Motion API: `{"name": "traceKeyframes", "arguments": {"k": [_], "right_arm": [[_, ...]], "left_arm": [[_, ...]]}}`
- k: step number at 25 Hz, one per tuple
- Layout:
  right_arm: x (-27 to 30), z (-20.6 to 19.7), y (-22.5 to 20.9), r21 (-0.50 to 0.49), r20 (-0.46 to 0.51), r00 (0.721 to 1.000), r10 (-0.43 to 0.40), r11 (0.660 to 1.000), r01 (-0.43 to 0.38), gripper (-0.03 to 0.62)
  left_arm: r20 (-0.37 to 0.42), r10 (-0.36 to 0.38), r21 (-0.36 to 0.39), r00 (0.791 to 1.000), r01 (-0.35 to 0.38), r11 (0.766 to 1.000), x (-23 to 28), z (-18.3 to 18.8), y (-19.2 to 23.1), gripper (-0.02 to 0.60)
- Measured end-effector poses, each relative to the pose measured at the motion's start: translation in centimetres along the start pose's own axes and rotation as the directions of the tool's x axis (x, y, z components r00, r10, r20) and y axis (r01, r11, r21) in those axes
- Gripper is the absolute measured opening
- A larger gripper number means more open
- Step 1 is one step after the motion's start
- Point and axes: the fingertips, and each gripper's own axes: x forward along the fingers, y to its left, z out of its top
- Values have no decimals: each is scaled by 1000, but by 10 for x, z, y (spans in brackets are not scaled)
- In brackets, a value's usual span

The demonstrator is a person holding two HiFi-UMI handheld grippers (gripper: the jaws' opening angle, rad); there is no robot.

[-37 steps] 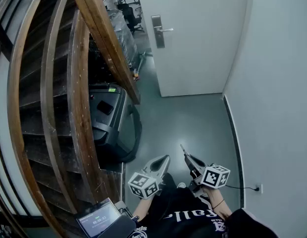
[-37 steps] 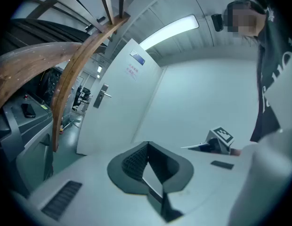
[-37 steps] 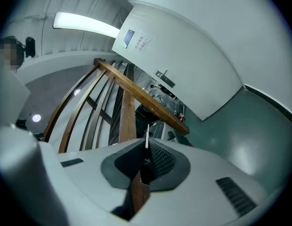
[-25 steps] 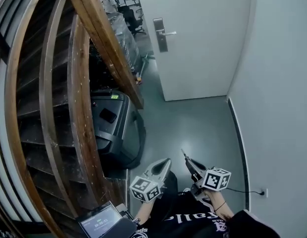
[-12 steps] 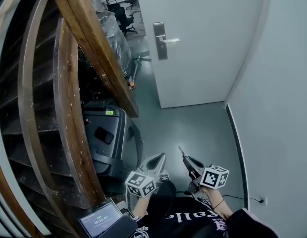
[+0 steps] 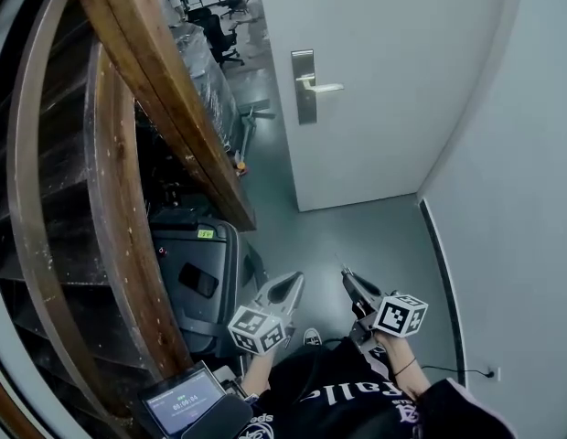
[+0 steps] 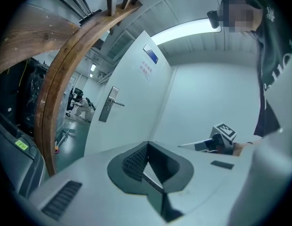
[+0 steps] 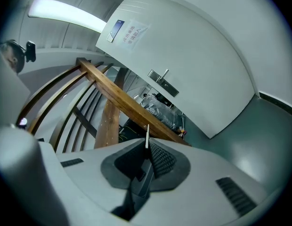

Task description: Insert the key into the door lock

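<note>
A white door (image 6: 384, 71) stands ahead with a metal lock plate (image 6: 304, 86) and lever handle (image 6: 324, 87). My right gripper (image 6: 347, 279) is shut on a thin key (image 8: 147, 135) that sticks out past its tips, pointing towards the door. It is still far short of the lock plate (image 8: 164, 83). Beside it, my left gripper (image 6: 290, 286) is shut with nothing in it, its tips (image 7: 147, 144) touching. In the left gripper view the lock plate (image 7: 108, 105) is far ahead at the left, and the right gripper (image 7: 209, 144) shows at the right.
A wooden stair stringer (image 6: 165, 90) and rails run down the left. Under it stands a black machine (image 6: 197, 277). A grey wall (image 6: 521, 199) closes the right side, with a socket (image 6: 490, 372) low down. A small screen (image 6: 183, 401) sits at the bottom left.
The view has moved closer to the door, so the lock plate sits larger and lower in the head view. Both grippers keep the same pose, the key still held.
</note>
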Motion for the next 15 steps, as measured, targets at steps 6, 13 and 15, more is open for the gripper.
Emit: {"name": "traceKeyframes", "arguments": {"k": [6, 13, 15], "right_arm": [[21, 29, -19, -7, 14, 999, -37, 999, 37, 37], [70, 82, -55, 15, 19, 1000, -18, 1000, 18, 37], [91, 103, -63, 13, 13, 1000, 6, 1000, -6, 37]], "left_arm": [[-14, -11, -6, 1000, 11, 1000, 29, 11, 27, 5], [-12, -1, 1, 1000, 1, 1000, 82, 27, 59, 5], [-8, 17, 6, 1000, -17, 1000, 101, 34, 72, 5]]}}
